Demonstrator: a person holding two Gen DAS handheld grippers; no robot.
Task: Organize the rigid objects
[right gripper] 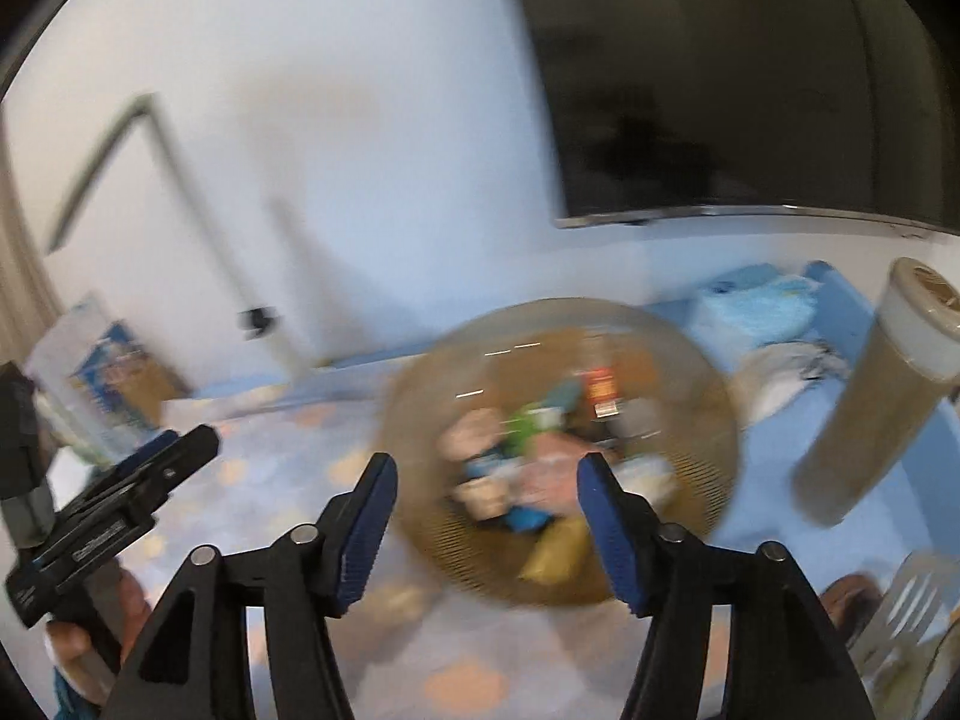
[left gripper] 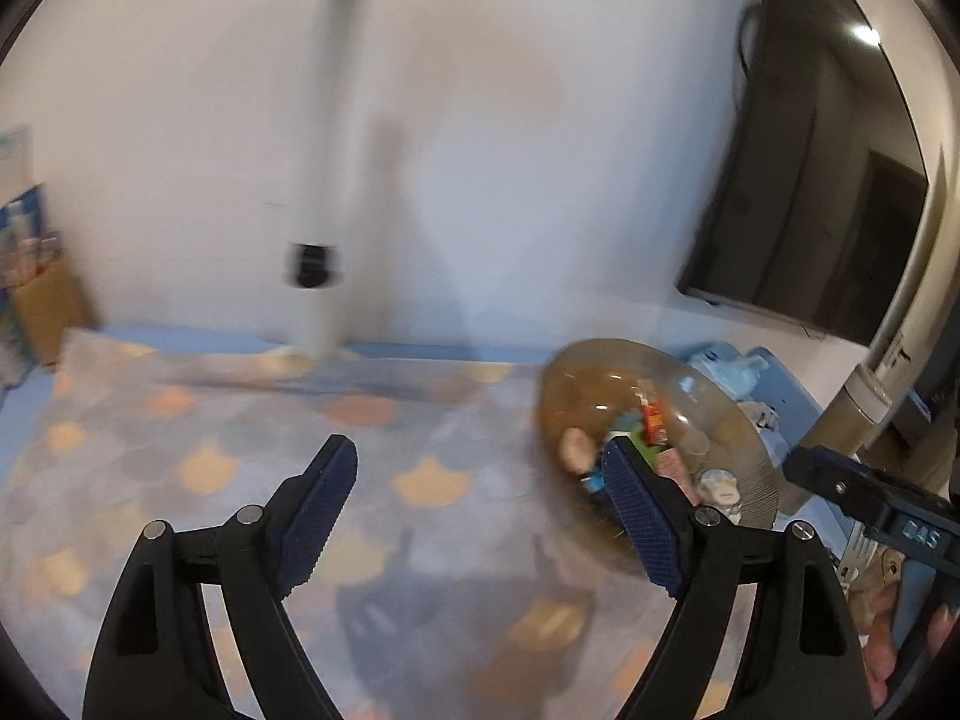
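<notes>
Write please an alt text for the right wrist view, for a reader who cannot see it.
The right gripper hangs open and empty before a blurred translucent brown bowl of small packets on a patterned tablecloth. The left gripper shows at the left edge; a tall brown cup stands at the right.

Before you the tabletop [left gripper: 198, 420] is covered by a cloth patterned in grey, pale blue and orange scale shapes, with a plain blue border along the wall. On it, toward the right, sits a translucent brownish bowl [right gripper: 708, 396] with ribbed sides, piled with small mixed items too blurred to name. Just behind the bowl lies something crumpled and light blue [right gripper: 756, 306]. At your near right a metal fork [right gripper: 912, 594] rests on the cloth.
</notes>
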